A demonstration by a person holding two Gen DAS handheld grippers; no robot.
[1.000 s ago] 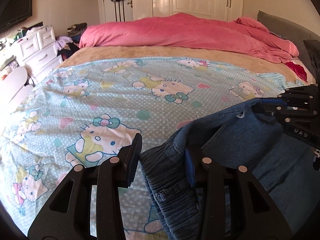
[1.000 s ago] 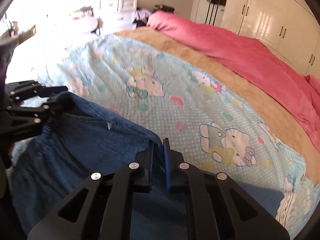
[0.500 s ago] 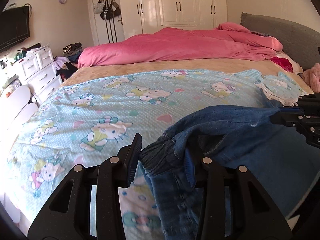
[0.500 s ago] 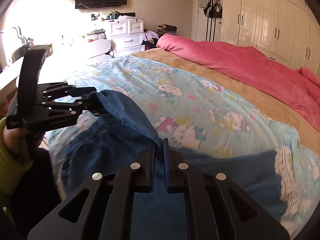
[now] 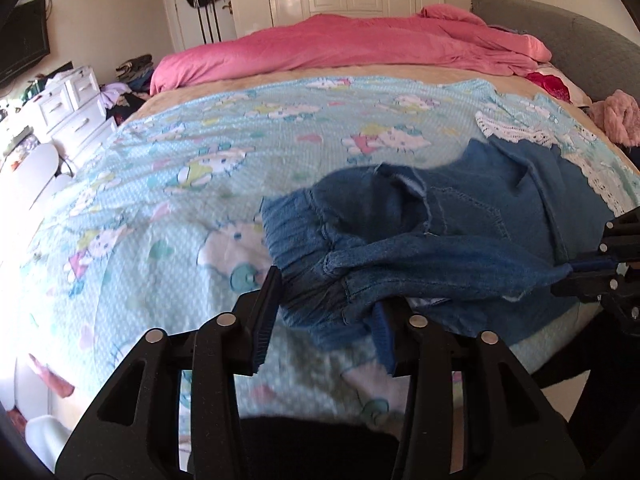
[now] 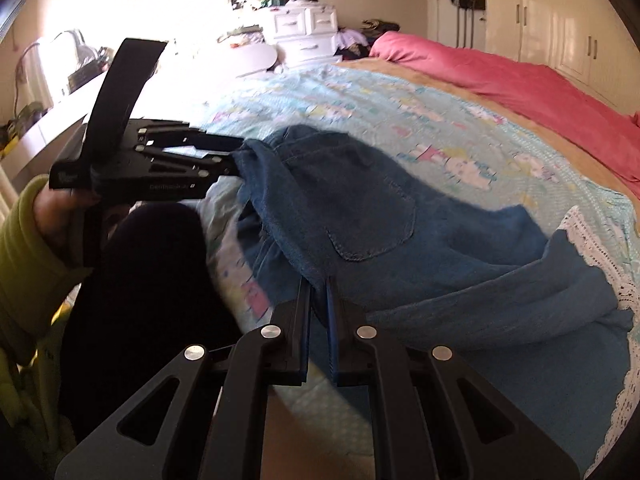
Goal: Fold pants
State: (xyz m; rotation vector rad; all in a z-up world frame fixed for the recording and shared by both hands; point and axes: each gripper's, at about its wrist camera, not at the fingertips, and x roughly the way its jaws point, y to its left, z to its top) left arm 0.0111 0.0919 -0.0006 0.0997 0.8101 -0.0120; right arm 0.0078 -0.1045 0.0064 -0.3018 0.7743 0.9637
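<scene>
Blue denim pants (image 5: 480, 216) lie bunched near the front edge of the bed, back pocket (image 6: 372, 224) facing up. My left gripper (image 5: 326, 300) has the gathered waistband between its fingers. Its jaws are opening, and the cloth still spans the gap and touches both pads. From the right wrist view the left gripper (image 6: 224, 160) holds that corner lifted off the sheet. My right gripper (image 6: 318, 292) is shut on a thin denim edge; it also shows at the far right as the right gripper (image 5: 576, 268), with a band of denim stretched between the two grippers.
The bed carries a light-blue cartoon sheet (image 5: 200, 160) with a lace-edged border (image 6: 592, 248) and a pink duvet (image 5: 340, 44) along the far side. White drawers (image 6: 308, 28) stand beyond the bed. A person's yellow-green sleeve (image 6: 28, 260) and dark leg (image 6: 140, 300) are by the bed's edge.
Both grippers have drawn back toward the bed's near edge, dragging the pants with them. The left jaws stand a little wider. The person's leg and the sheet's edge have come into view.
</scene>
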